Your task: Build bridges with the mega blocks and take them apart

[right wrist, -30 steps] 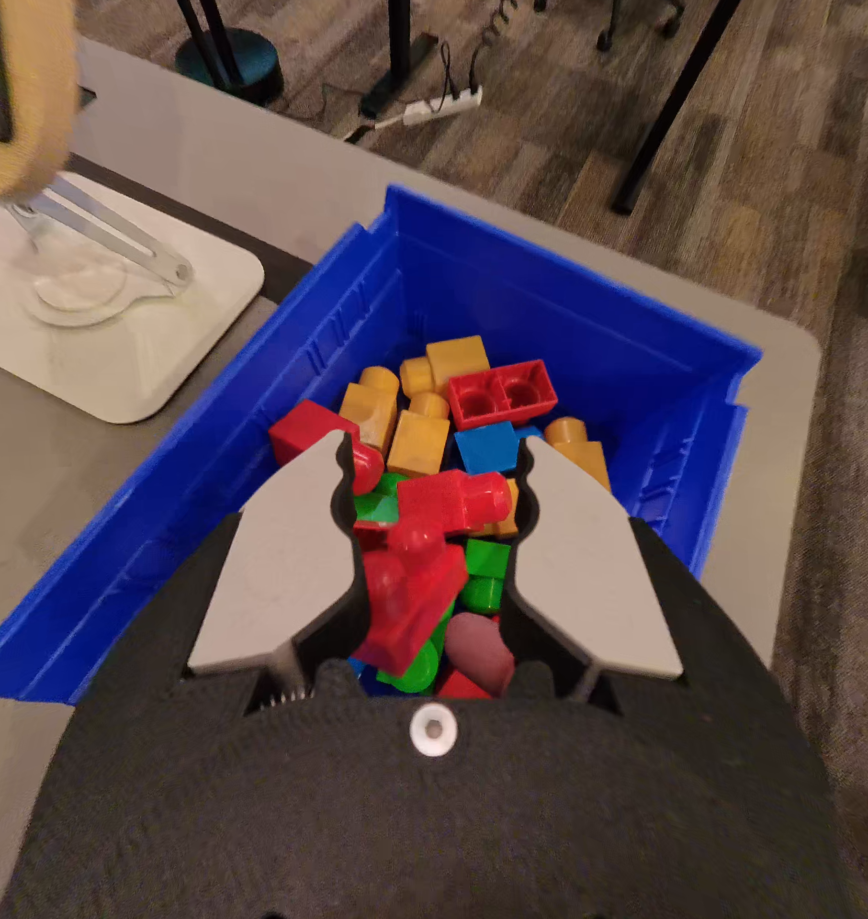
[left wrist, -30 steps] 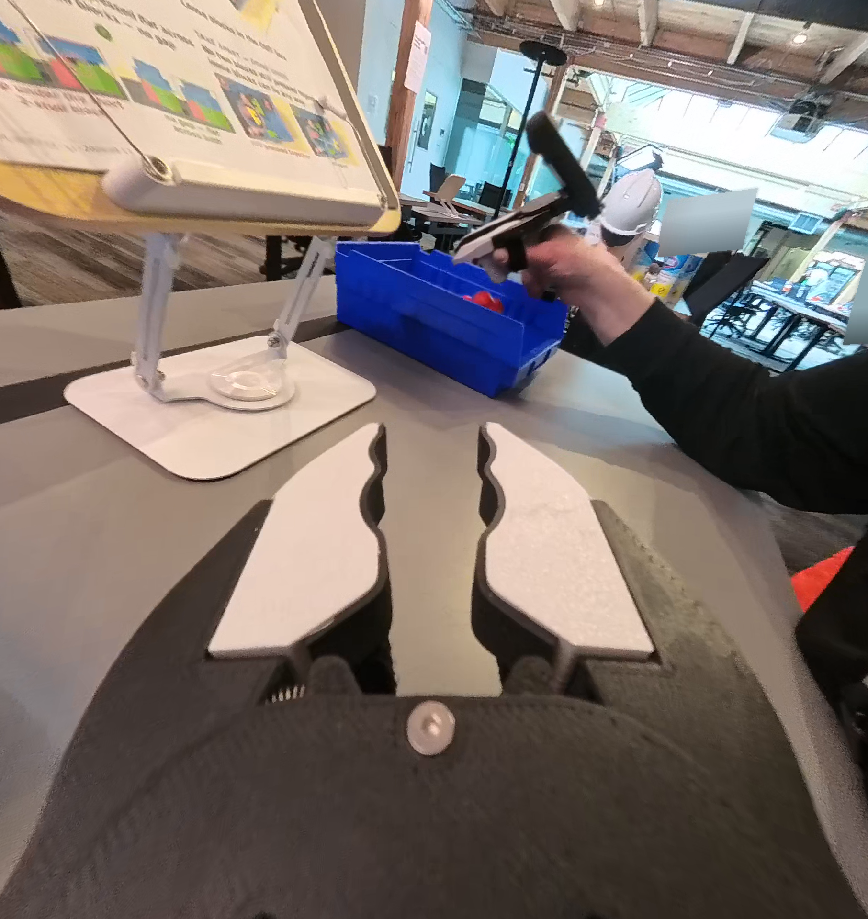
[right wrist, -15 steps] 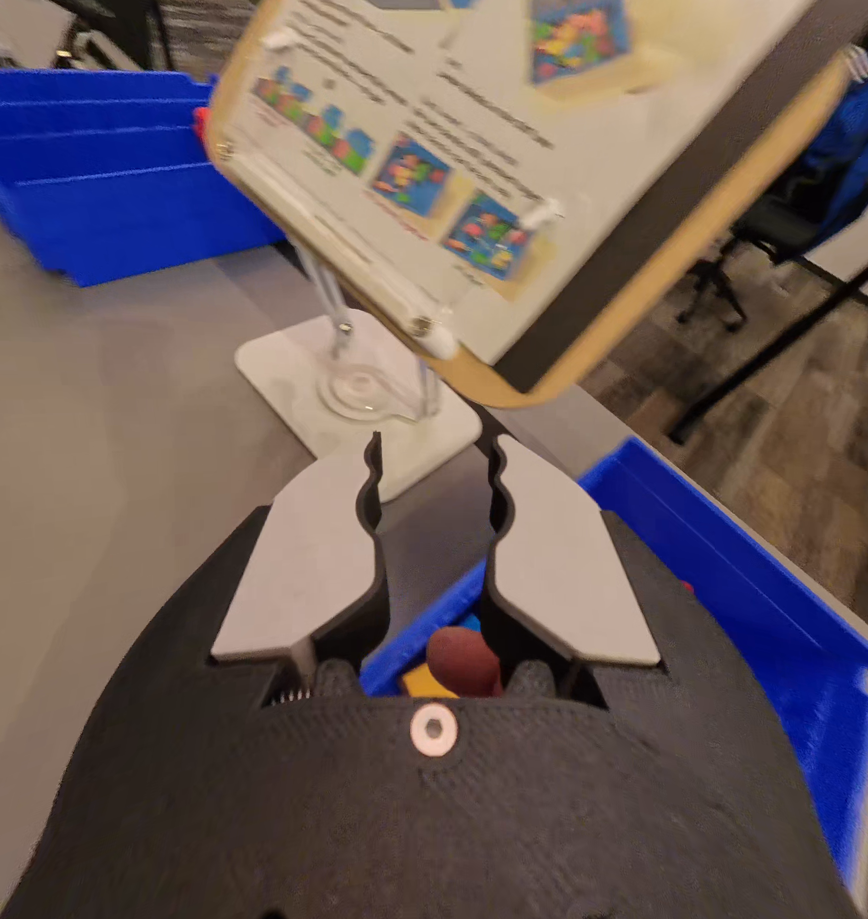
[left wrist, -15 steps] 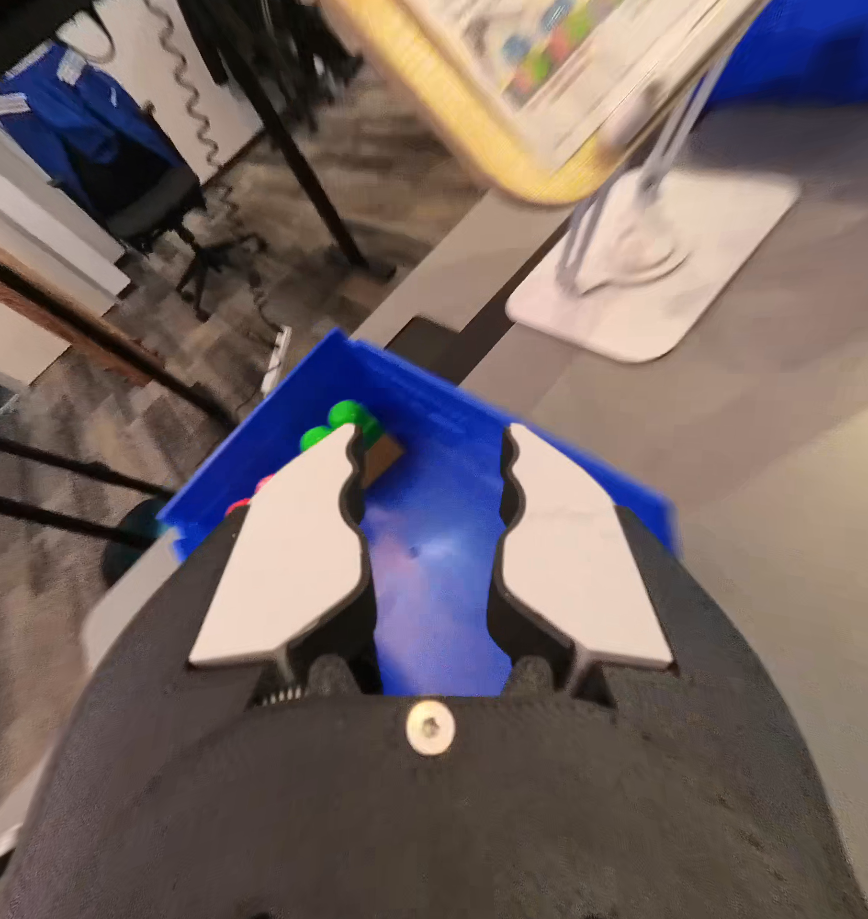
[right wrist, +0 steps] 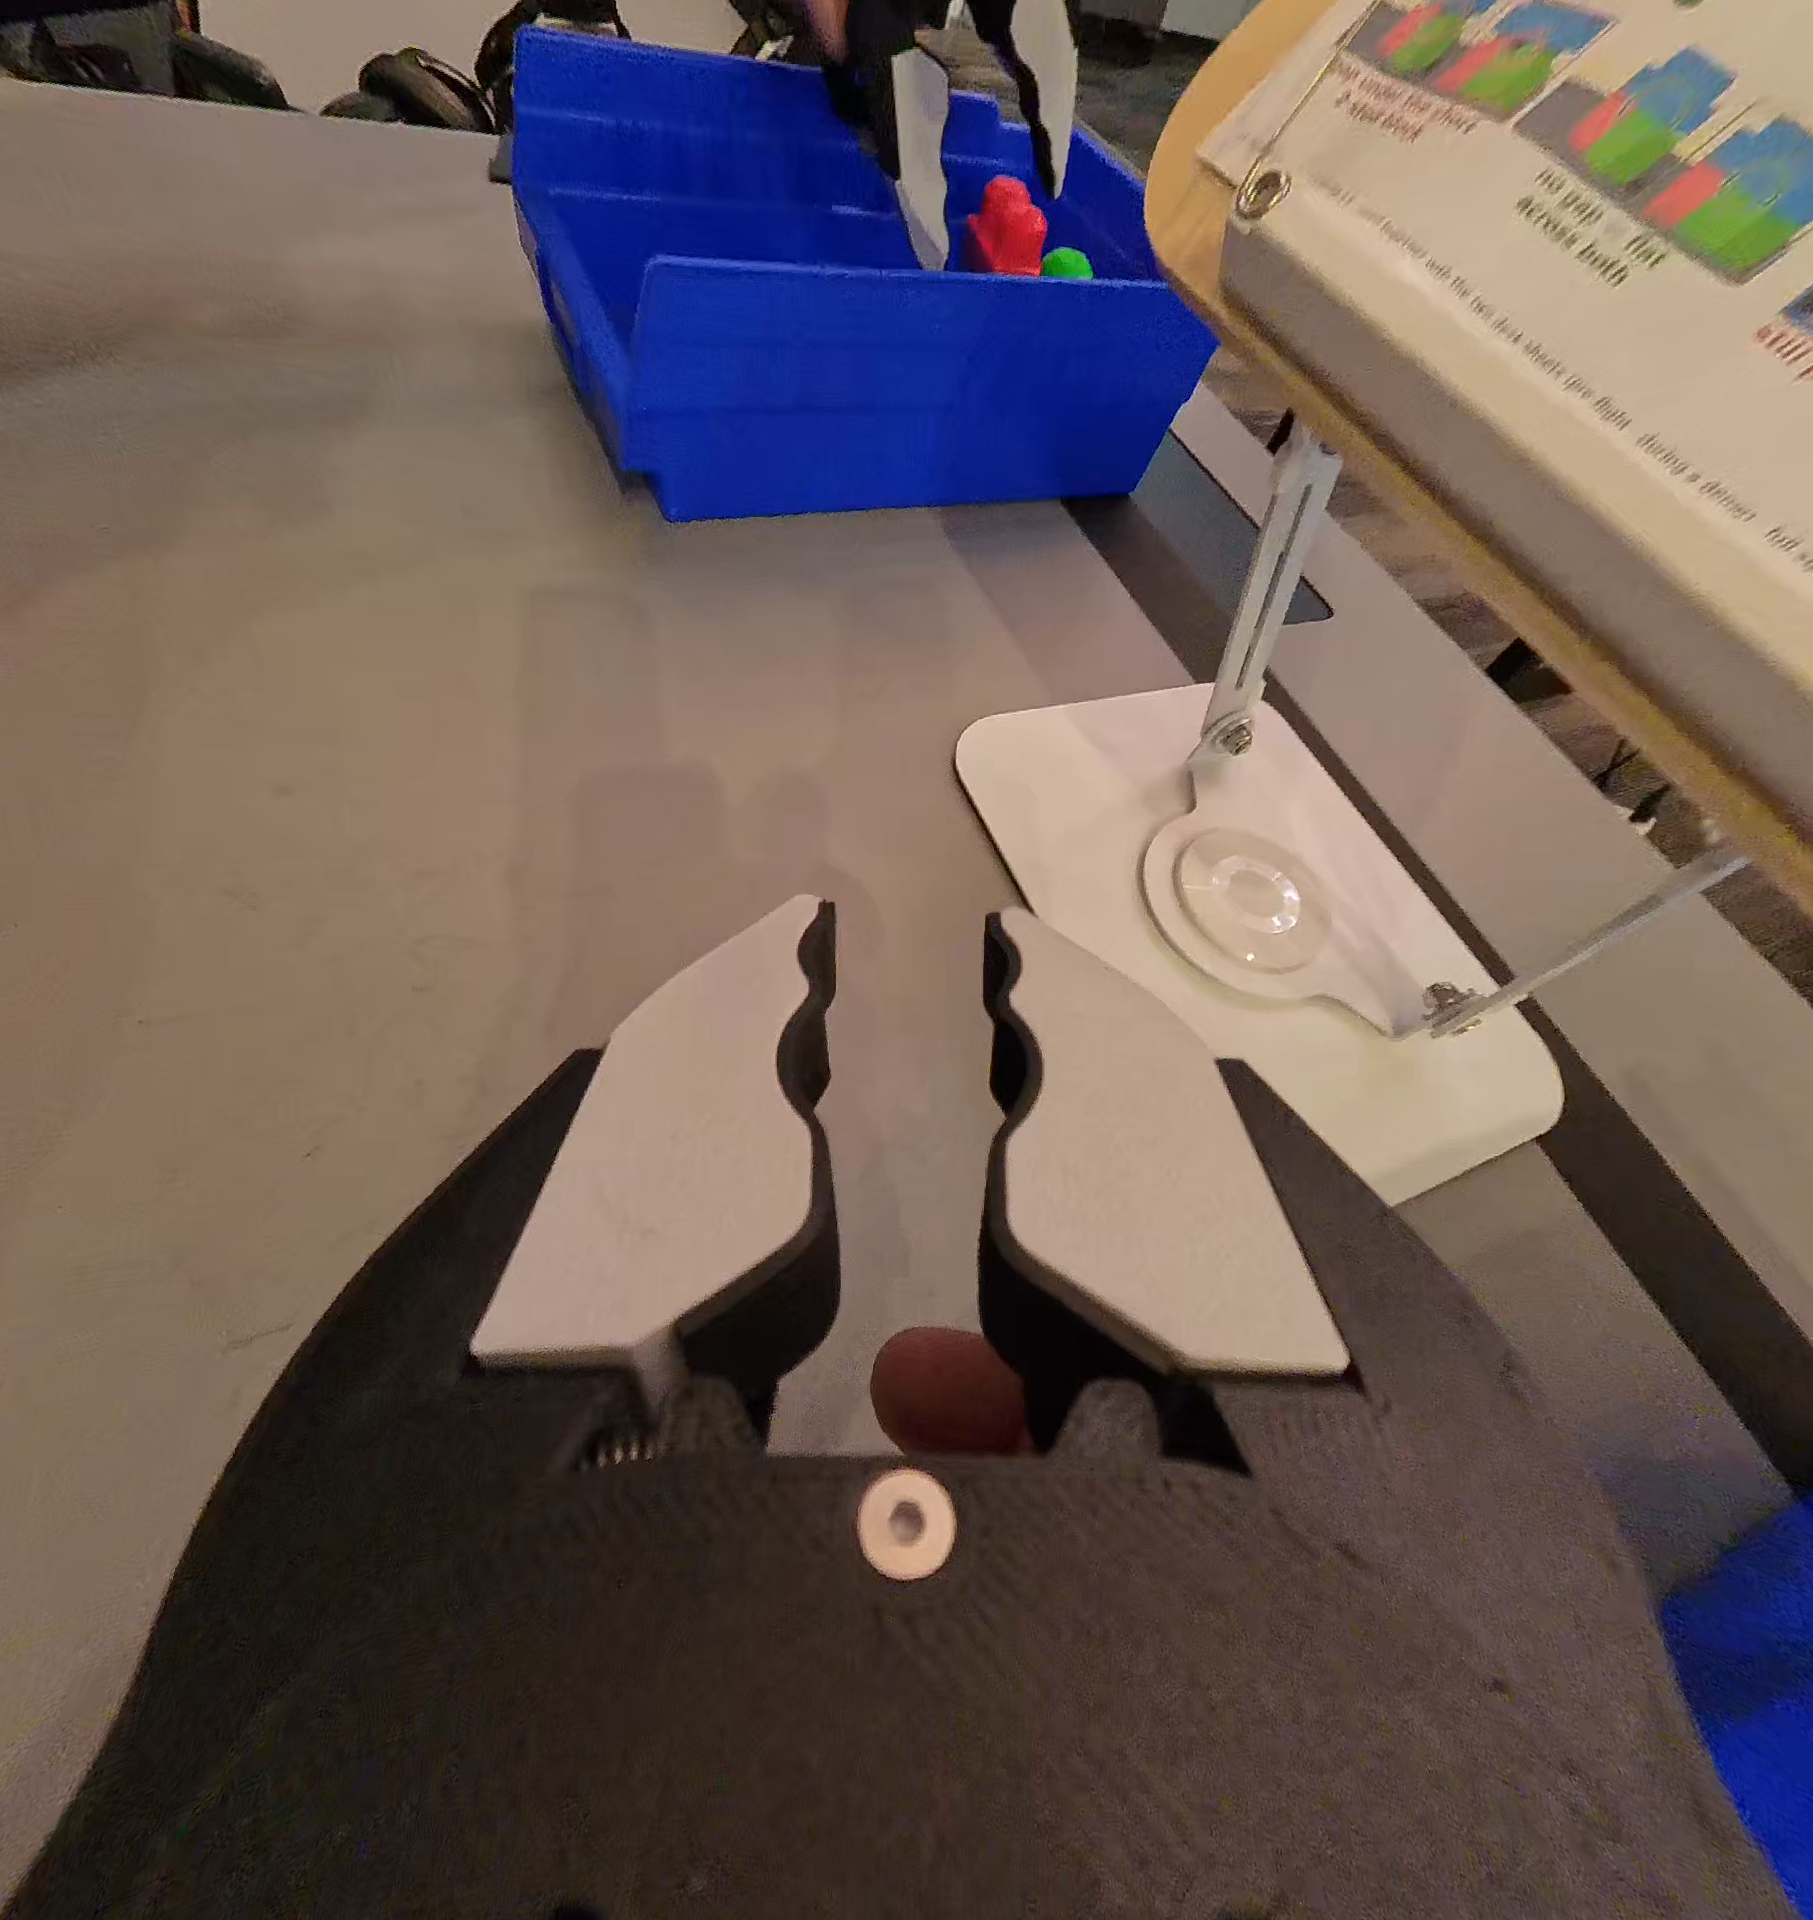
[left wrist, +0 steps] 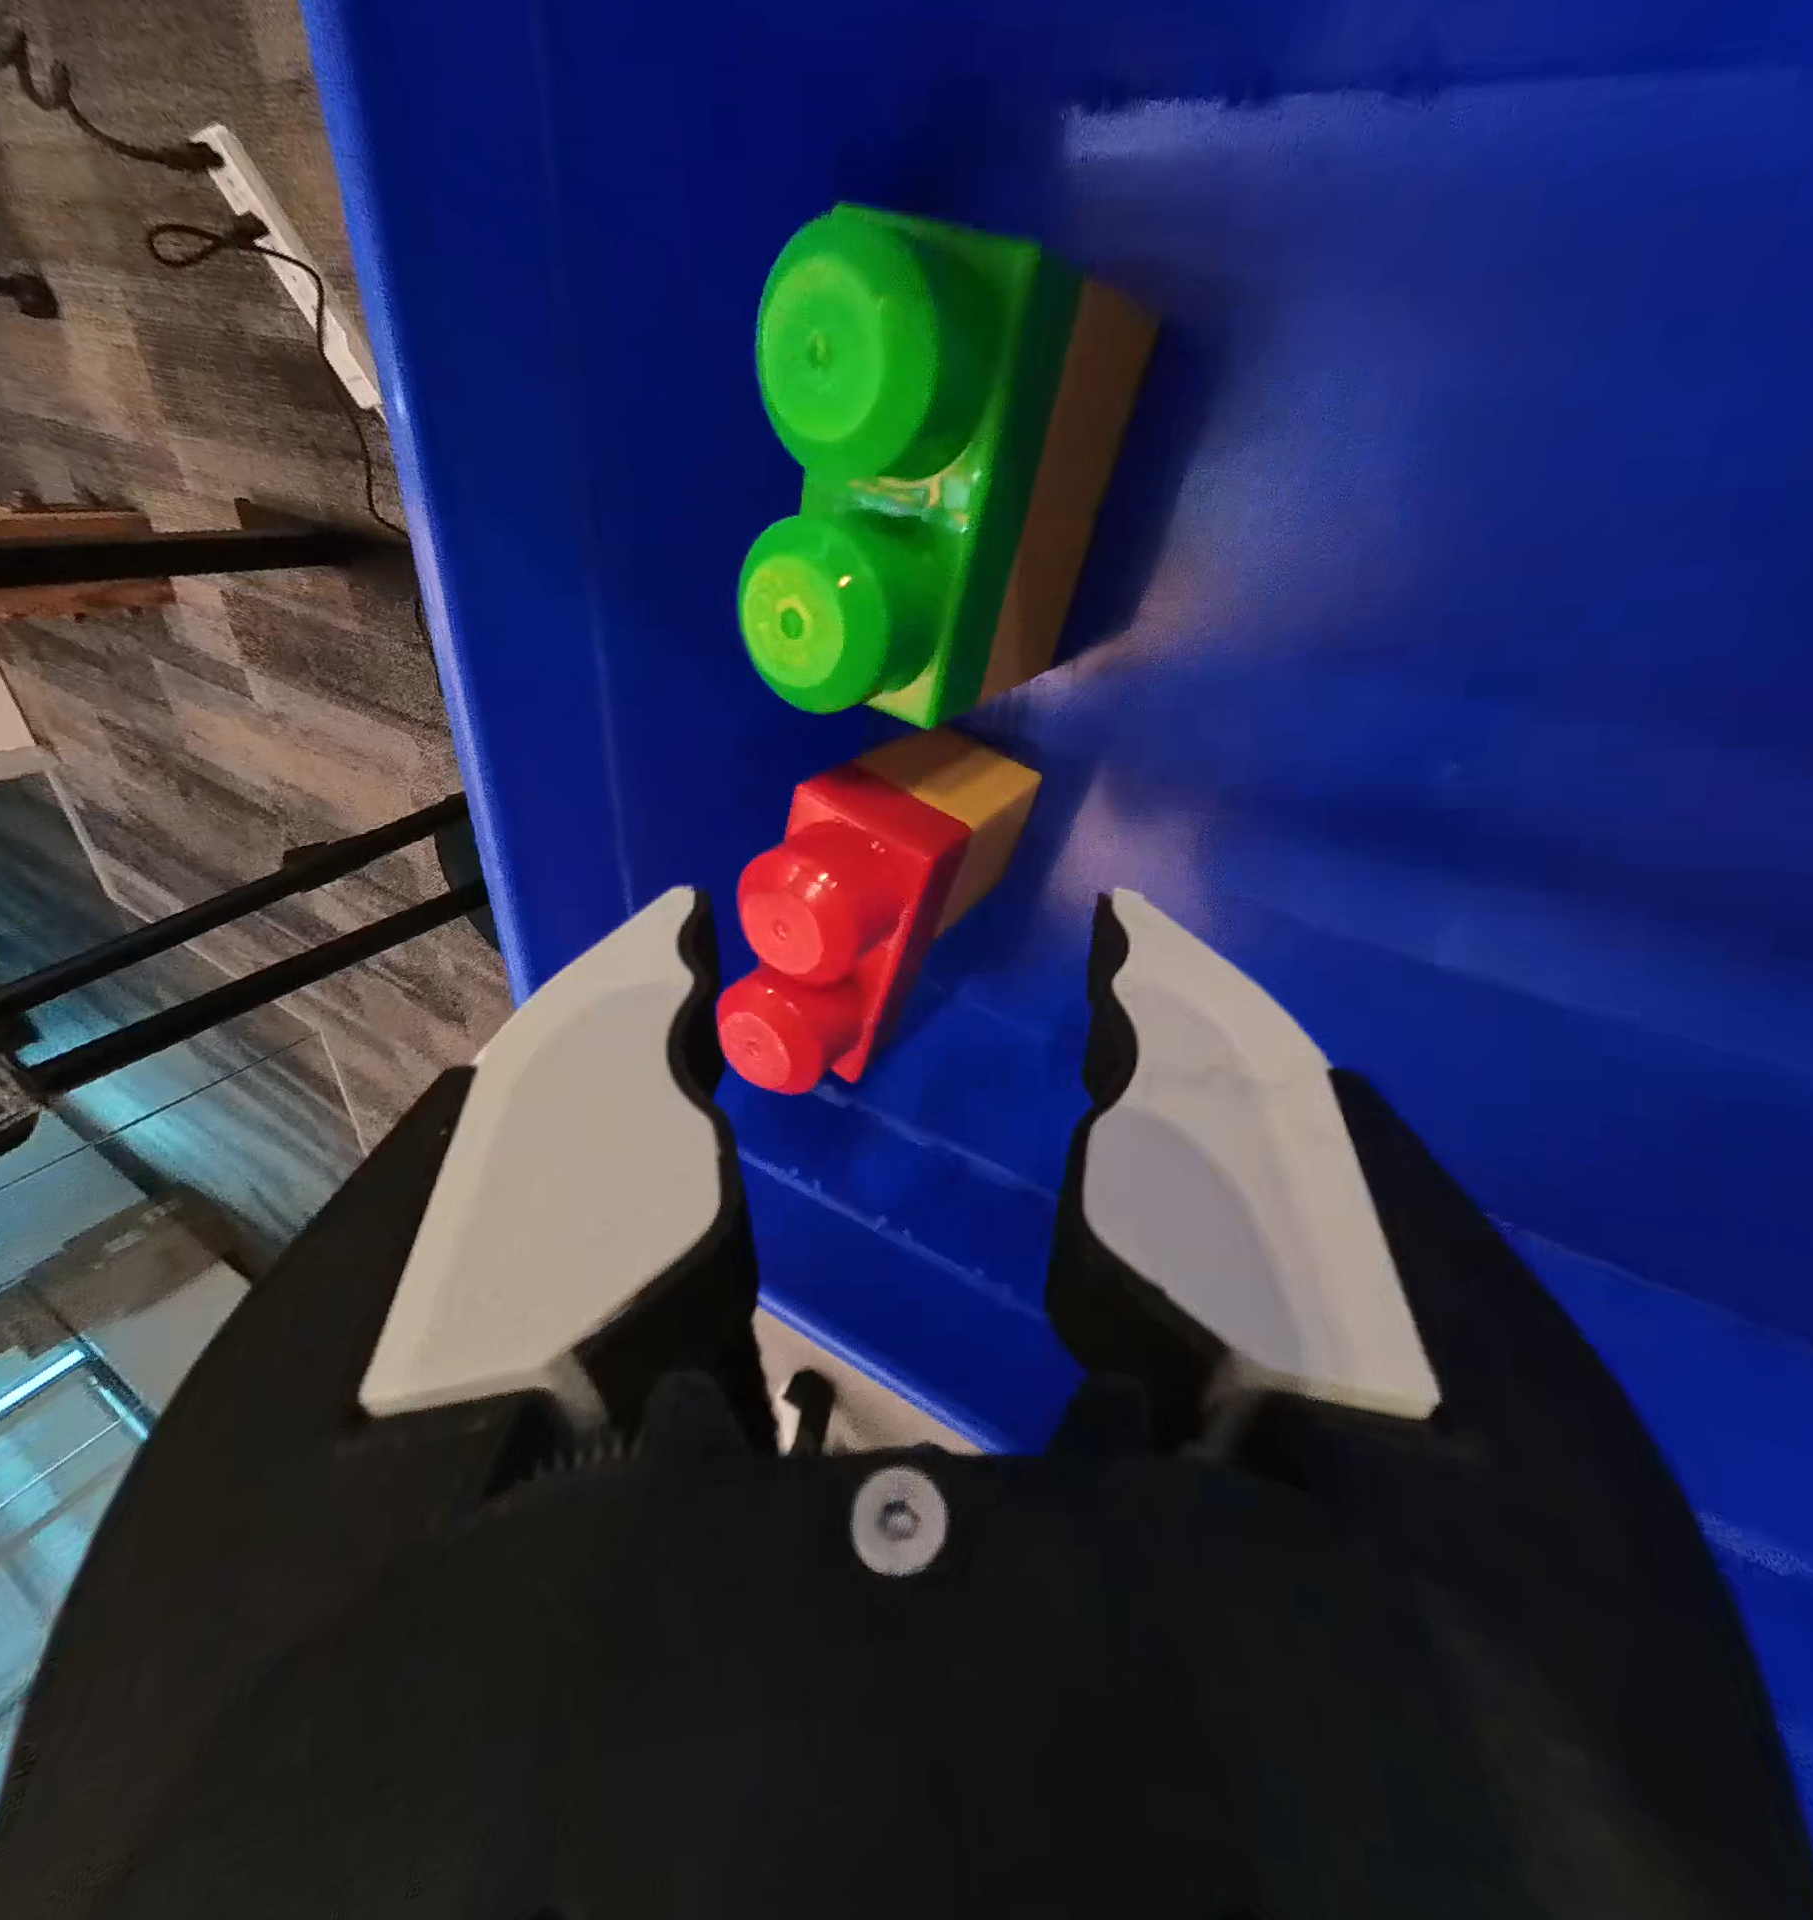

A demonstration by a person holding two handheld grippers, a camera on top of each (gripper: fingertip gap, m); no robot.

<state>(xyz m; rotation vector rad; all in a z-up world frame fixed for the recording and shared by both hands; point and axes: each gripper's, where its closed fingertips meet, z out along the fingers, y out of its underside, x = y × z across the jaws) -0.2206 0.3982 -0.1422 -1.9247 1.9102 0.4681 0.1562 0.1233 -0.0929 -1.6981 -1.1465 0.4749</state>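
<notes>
Left gripper is inside the blue bin, tongs wide and holding nothing. The red block, two studs facing the camera and seated on a tan block, sits in the lower centre of the left wrist view, between the fingertips but hard toward the left finger; whether that pad touches the stud cannot be told, and the right pad is clearly apart from it. Judgement: the wide opening is there to straddle the red-on-tan stack before closing, and the gripper would want centring first so that both pads meet it evenly. Above it in the frame, a green block on a second tan block stands just beside the red stack, not touching it as far as can be seen; two short pillars with a gap, likely bridge supports or leftovers awaiting disassembly. Right gripper hangs over the bare grey table at lower centre of the right wrist view, tongs narrow, nothing between the pads. Judgement: it is parked clear of the work. White stand base lies to its right, carrying the instruction board at upper right, angled toward the operator for reference. The bin appears again at upper centre there, with the left gripper reaching into it.
</notes>
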